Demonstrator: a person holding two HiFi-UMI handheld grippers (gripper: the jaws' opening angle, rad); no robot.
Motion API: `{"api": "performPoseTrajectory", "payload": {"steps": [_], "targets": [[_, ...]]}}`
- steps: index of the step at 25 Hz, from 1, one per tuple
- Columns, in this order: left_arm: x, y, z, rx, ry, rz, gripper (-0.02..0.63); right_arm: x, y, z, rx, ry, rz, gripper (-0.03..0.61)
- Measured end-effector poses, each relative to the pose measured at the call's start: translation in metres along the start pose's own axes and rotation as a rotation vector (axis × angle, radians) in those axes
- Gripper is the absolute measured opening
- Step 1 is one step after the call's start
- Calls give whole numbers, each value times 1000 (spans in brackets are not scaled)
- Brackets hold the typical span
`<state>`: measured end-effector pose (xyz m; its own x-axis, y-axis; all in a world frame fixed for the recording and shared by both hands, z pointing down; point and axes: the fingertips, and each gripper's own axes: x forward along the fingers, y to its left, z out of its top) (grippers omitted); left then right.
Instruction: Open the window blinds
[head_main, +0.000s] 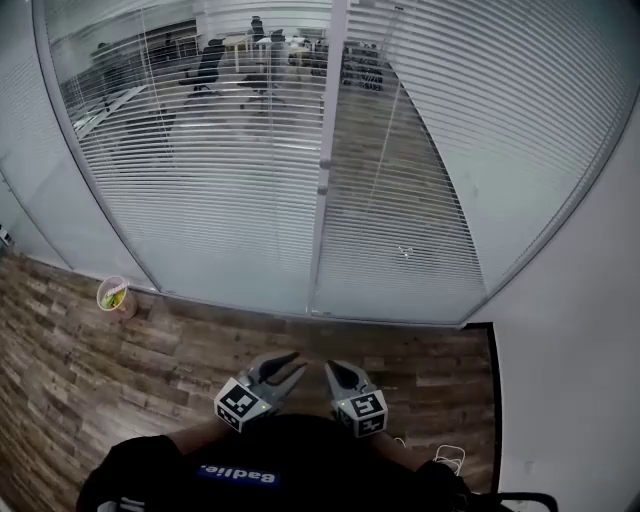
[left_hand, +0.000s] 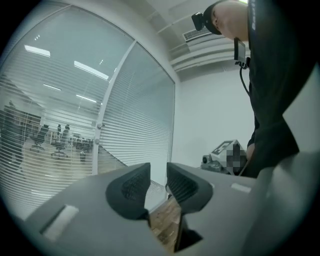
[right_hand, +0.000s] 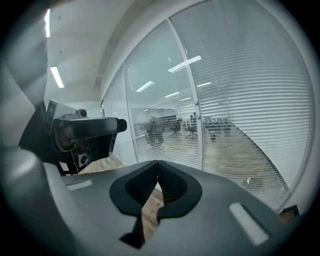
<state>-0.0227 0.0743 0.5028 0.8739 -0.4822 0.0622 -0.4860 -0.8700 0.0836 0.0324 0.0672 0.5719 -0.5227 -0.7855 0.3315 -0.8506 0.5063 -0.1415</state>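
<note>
Left gripper (left_hand: 158, 172): dark grey jaws spread with a clear gap, nothing between them, only floor and glass showing through. Right gripper (right_hand: 157, 165): jaws pressed together at the tips, holding nothing. In the head view both grippers sit low centre, side by side, close to the person's dark clothing (head_main: 290, 465) at the bottom edge, and point up-frame toward the glass. Neither touches the blinds. The white horizontal-slat window blinds (head_main: 220, 190) fill the upper half of the head view behind a curved glass partition, well apart from both grippers. The slats are down over the whole height, and an office with chairs and desks shows dimly between them. A white vertical frame post (head_main: 325, 170) splits the glass into a left and a right panel. A thin rod or cord (head_main: 385, 150) hangs slanted across the right panel; cannot tell which. Brown wood-look plank floor (head_main: 90, 390) runs from the grippers to the foot of the glass. A clear cup with greenish contents (head_main: 113, 296) stands on the floor at mid left, just beside the glass. A plain white wall (head_main: 580, 350) is on the right side, with a white cable (head_main: 450, 458) on the floor at lower right.
</note>
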Motion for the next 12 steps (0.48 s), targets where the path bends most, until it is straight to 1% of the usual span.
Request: {"api": "performPoseTrajectory", "payload": {"steps": [4,6,9,12], "targets": [[-10,15,4,-10,-33,1,92,2,6,20,-69,-66,-32,3],[-14,19,7,-1,-45,-8,87,-1,8,30,-93,-103,-57,3],[-19,18,8,24,-54,-31,81,-2,10,37,-100,-145,-77,3],[-22,20,7,32,-53,-35,63,1,13,40,-90,-161,-81,3]]}}
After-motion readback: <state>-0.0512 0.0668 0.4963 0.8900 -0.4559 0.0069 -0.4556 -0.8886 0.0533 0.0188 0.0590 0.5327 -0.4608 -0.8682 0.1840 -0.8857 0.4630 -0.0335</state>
